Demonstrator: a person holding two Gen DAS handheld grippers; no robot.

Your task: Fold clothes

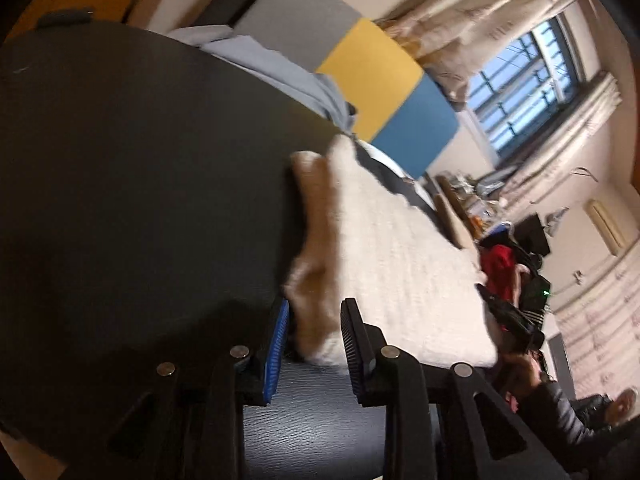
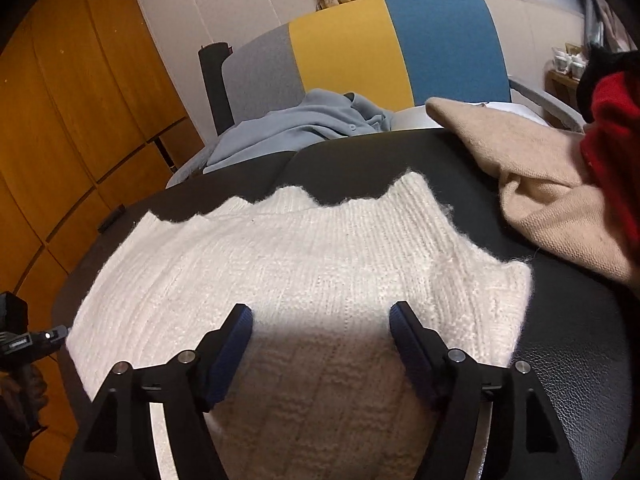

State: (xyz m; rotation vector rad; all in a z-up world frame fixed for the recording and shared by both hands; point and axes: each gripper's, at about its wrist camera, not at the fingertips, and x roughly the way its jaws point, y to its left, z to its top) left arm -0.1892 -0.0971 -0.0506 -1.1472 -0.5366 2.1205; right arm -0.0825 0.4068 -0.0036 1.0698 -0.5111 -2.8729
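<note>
A white knit sweater [image 2: 304, 276] lies spread on the black table [image 2: 400, 164]. My right gripper [image 2: 320, 316] is open, low over the sweater's near part, with the knit showing between its fingers. In the left wrist view the sweater [image 1: 400, 264] lies across the table [image 1: 140, 180], seen edge-on. My left gripper [image 1: 314, 312] is partly open at the sweater's edge, with a fold of the knit between its fingers. The right gripper [image 1: 508, 320] shows at the far side of the sweater there, and the left gripper [image 2: 40, 338] shows at the sweater's left edge.
A beige garment [image 2: 540, 184] and a red one [image 2: 612, 128] lie on the table's right side. A light blue shirt [image 2: 304, 124] lies on a grey, yellow and blue chair [image 2: 380, 44] behind the table. Wooden cabinets [image 2: 60, 120] stand at the left.
</note>
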